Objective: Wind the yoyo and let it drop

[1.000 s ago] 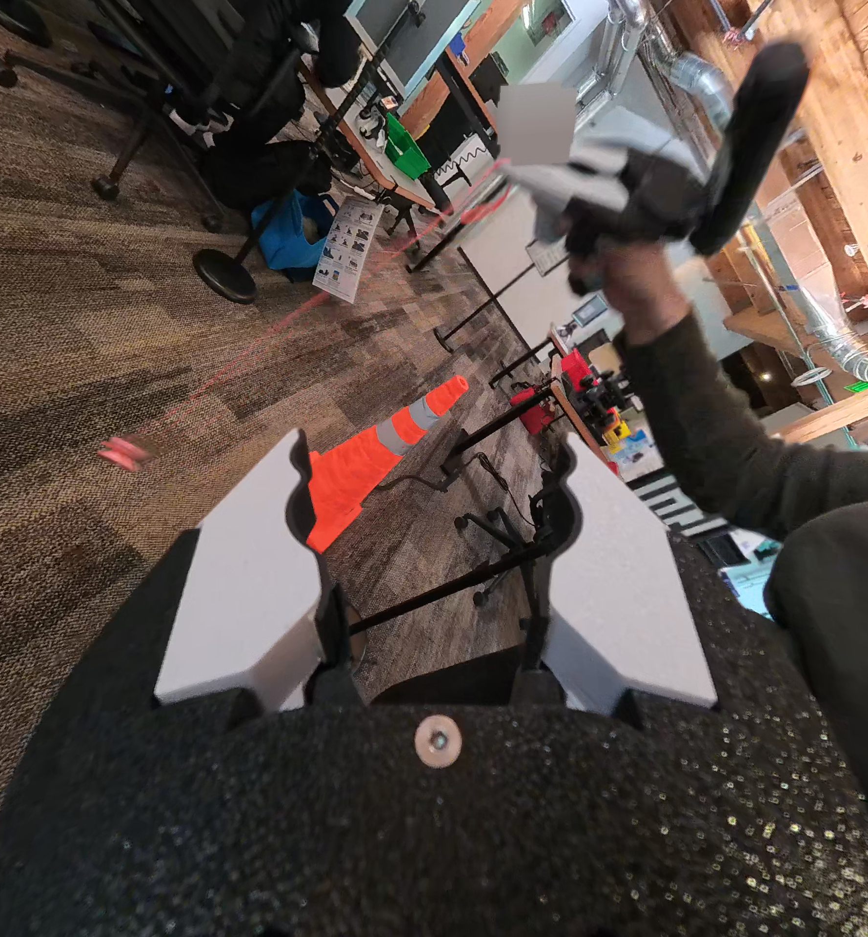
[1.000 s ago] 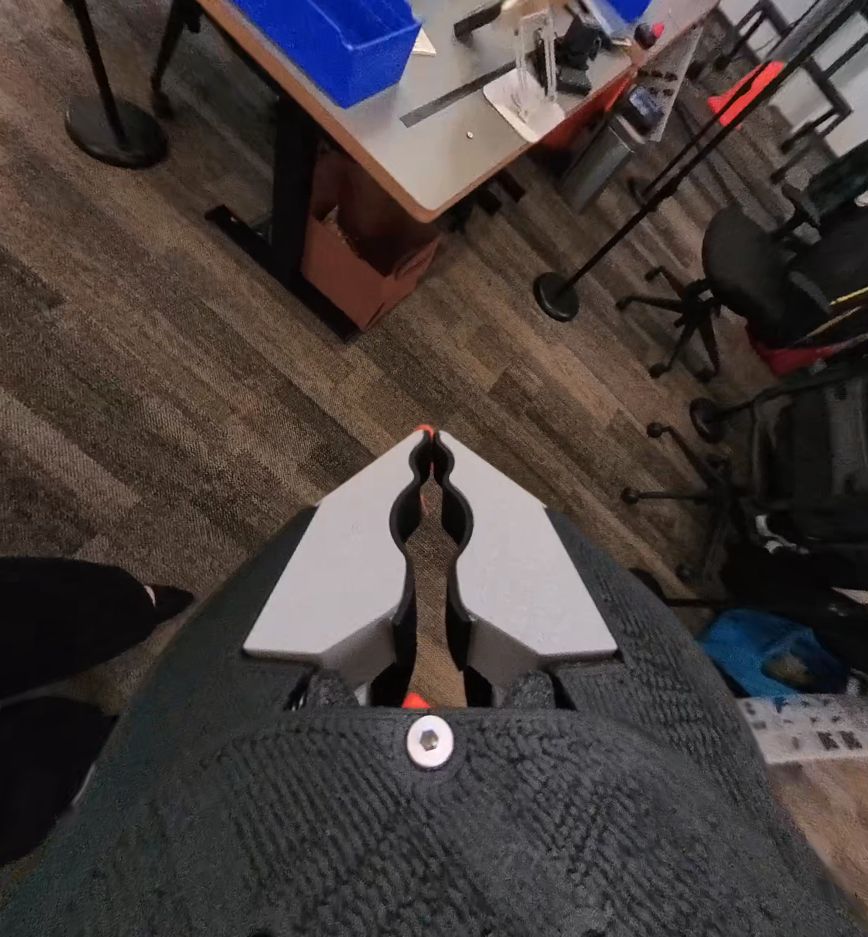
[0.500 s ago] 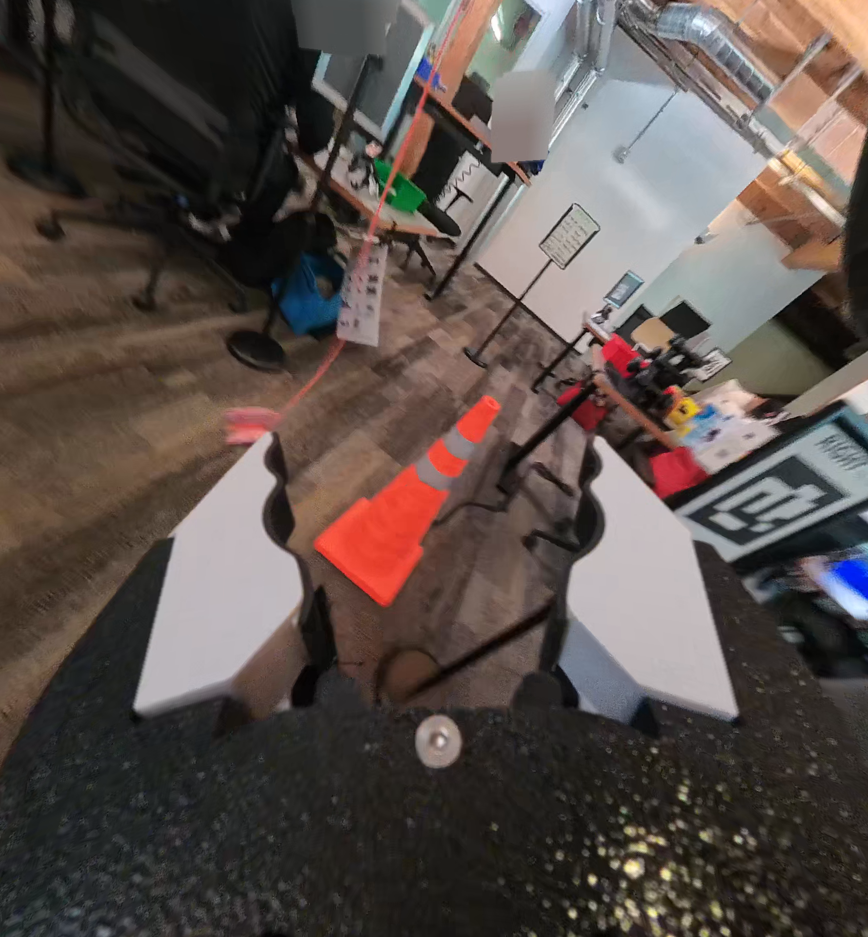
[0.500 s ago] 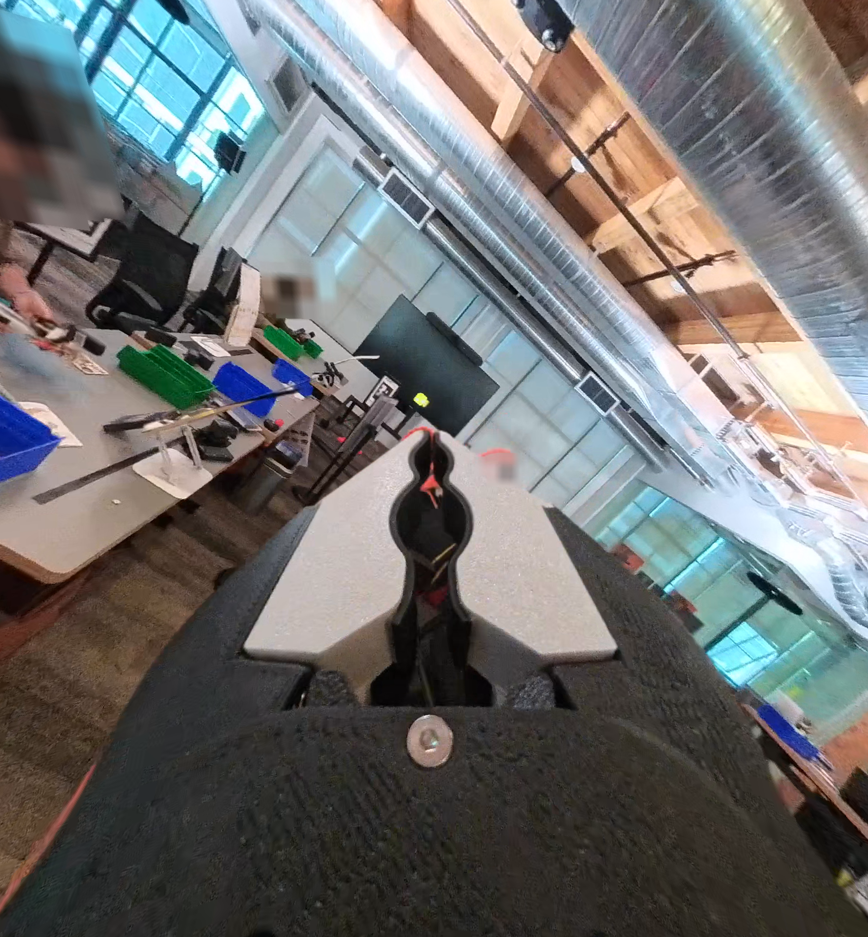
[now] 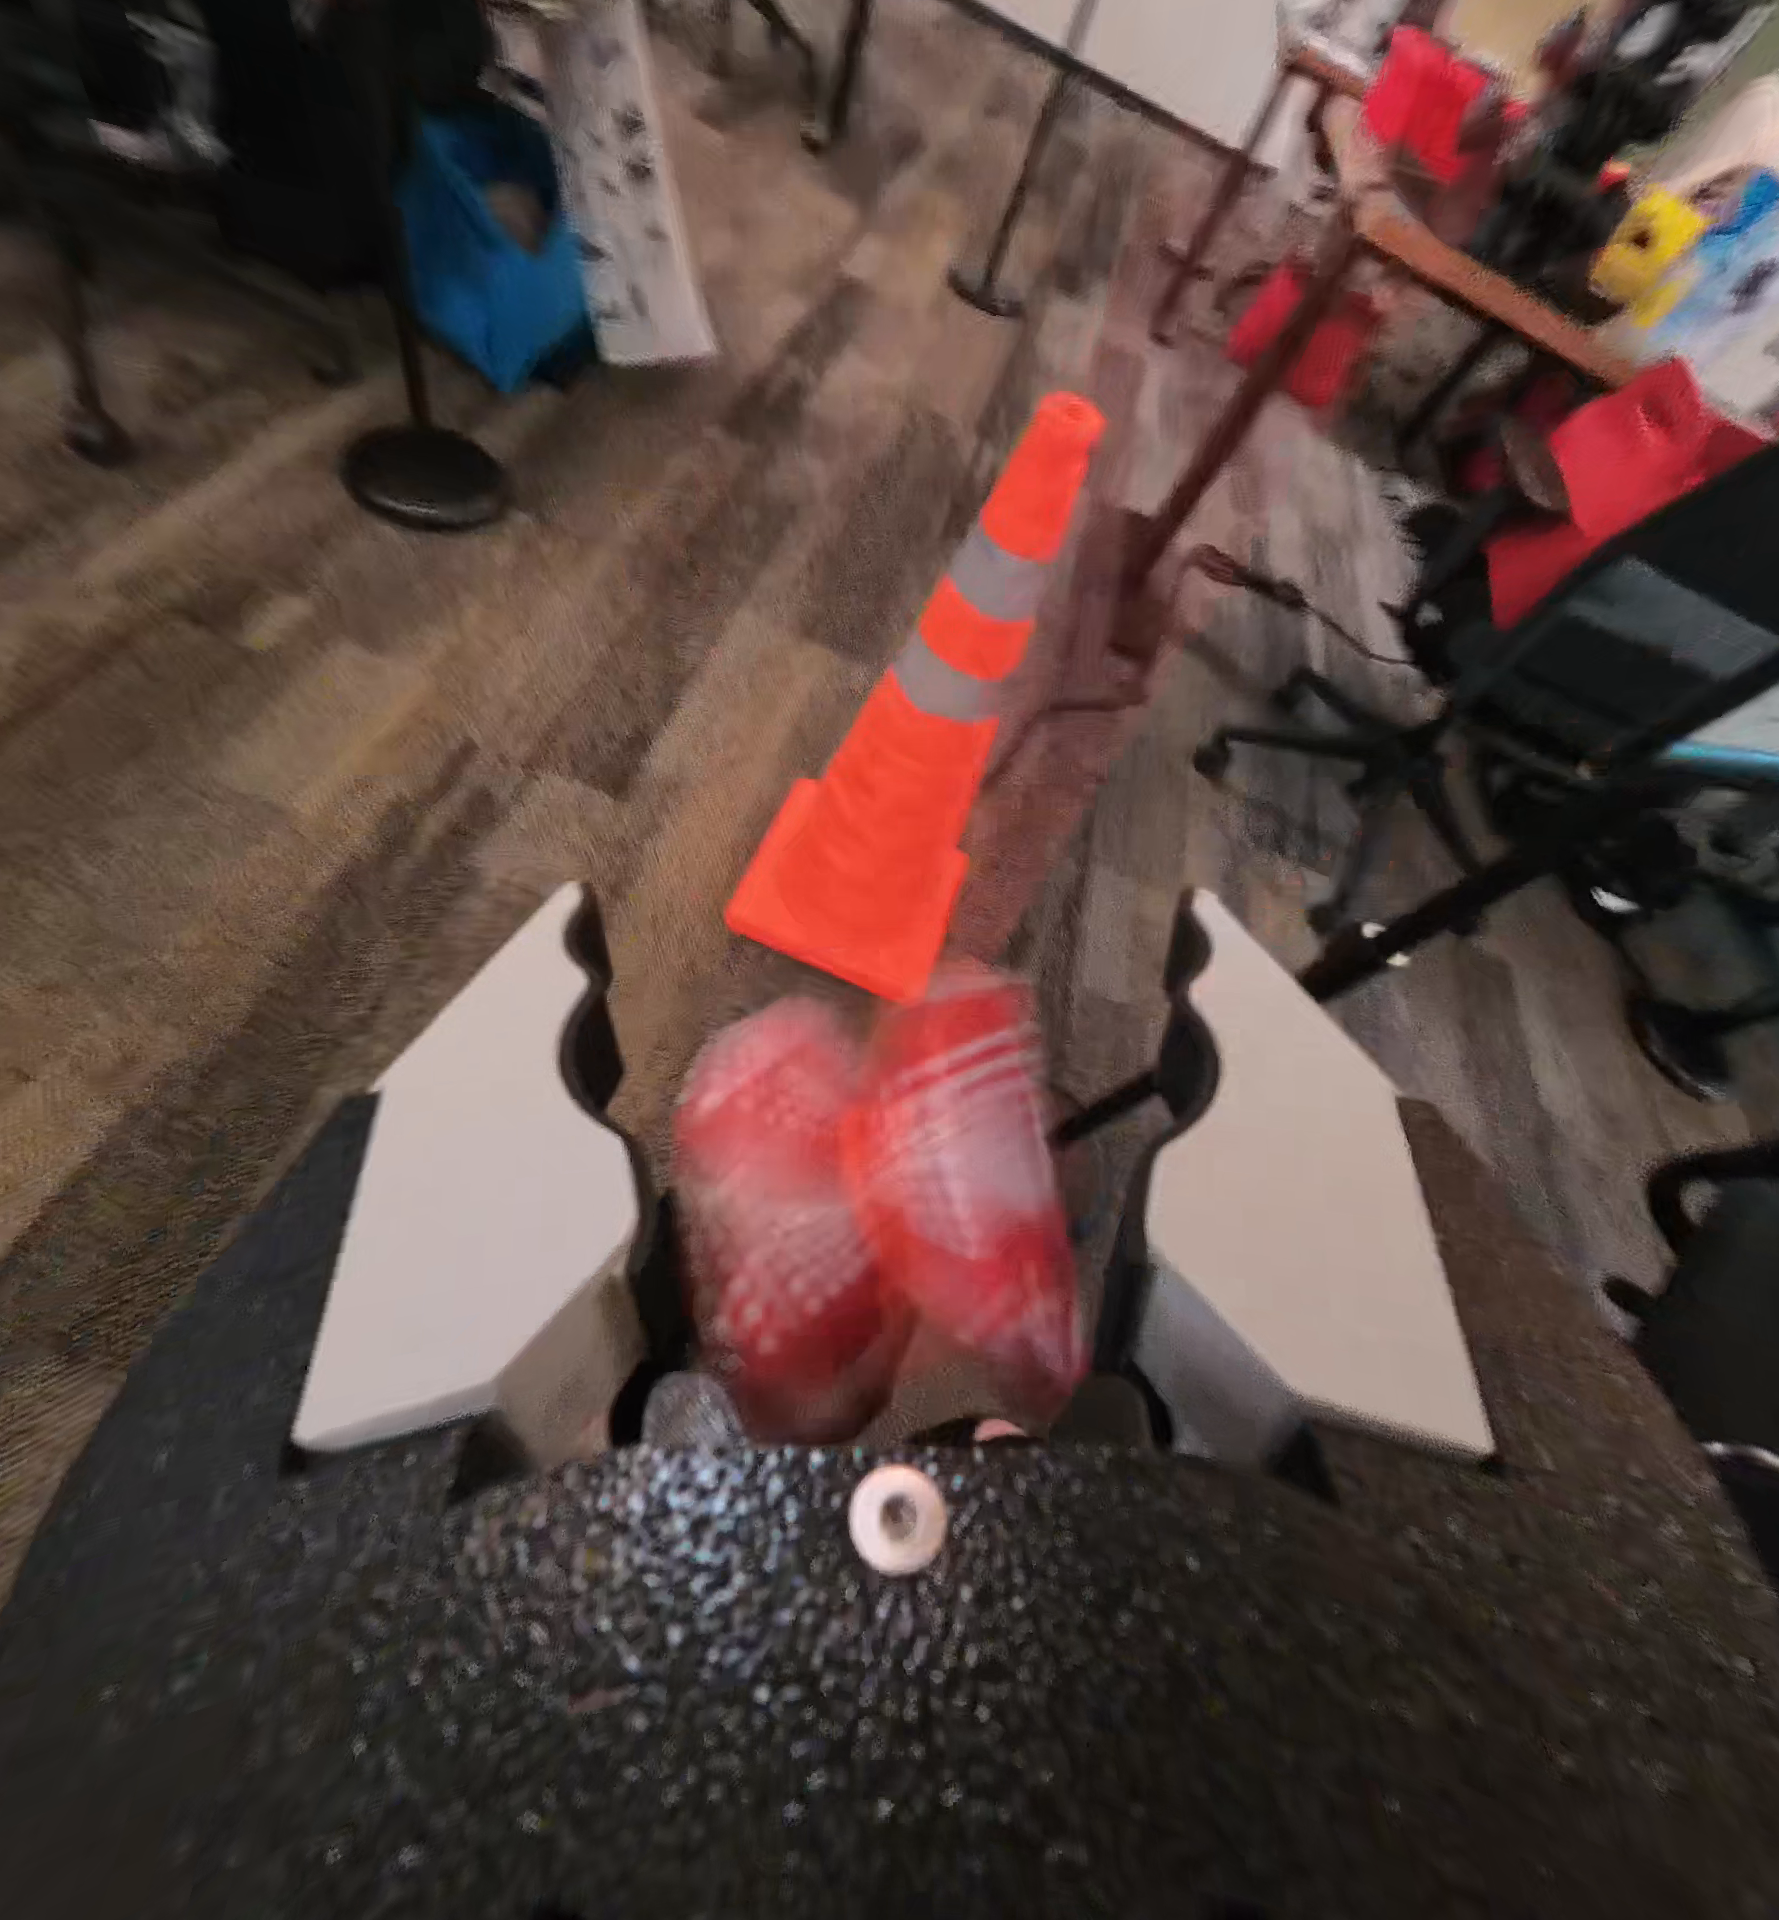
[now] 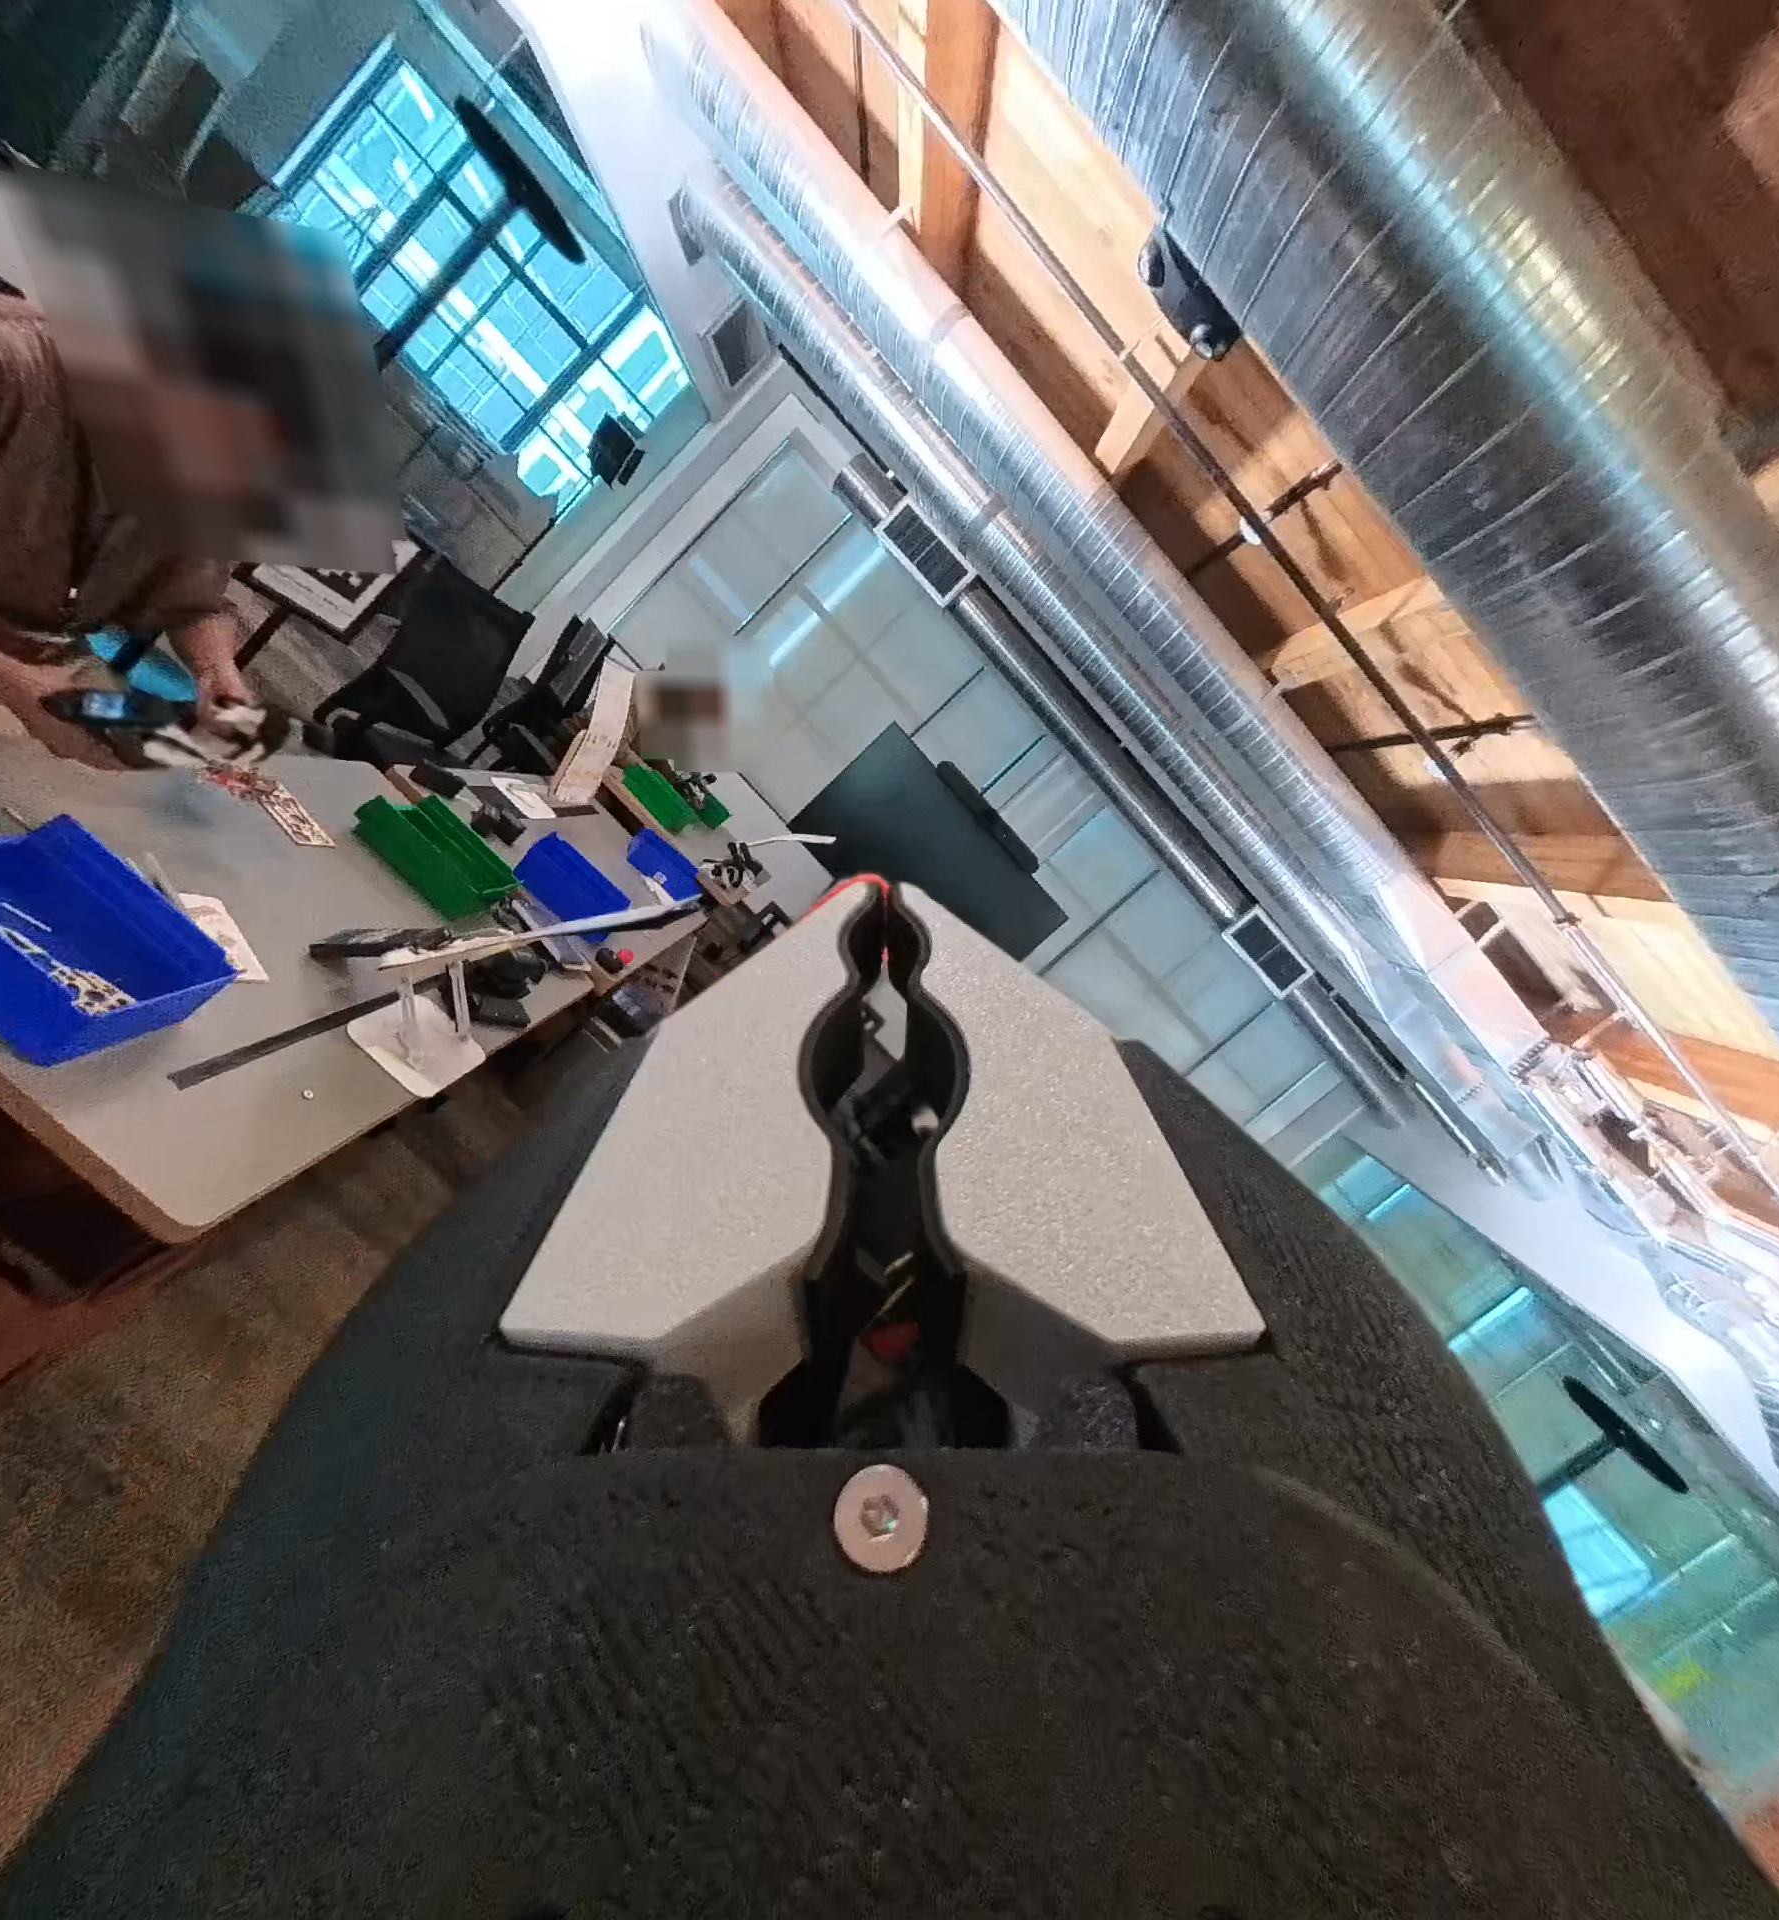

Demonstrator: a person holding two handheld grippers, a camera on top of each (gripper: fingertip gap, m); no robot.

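Observation:
The red yoyo (image 5: pixel 874 1195) with white markings shows blurred between the wide-open fingers of my left gripper (image 5: pixel 880 925), close to their base. I cannot tell whether it touches them. My right gripper (image 6: pixel 880 899) is raised and points up toward the ceiling. Its tips are shut on the thin red yoyo string (image 6: pixel 869 883), which peeks out at the tips. The rest of the string is not visible.
An orange traffic cone (image 5: pixel 926 727) stands on the carpet ahead of the left gripper, with stanchion bases (image 5: pixel 423 483), office chairs (image 5: pixel 1591 707) and a table with red items at the right. In the right wrist view, a grey table (image 6: pixel 189 1101) holds blue bins (image 6: pixel 54 935); a person bends over it. One gripper's finger ends stand about 65 centimetres off the other's.
The yoyo has come up from far out over the floor into the space between my left gripper's open fingers. My right gripper swung from pointing at the floor to pointing upward, still pinching the string.

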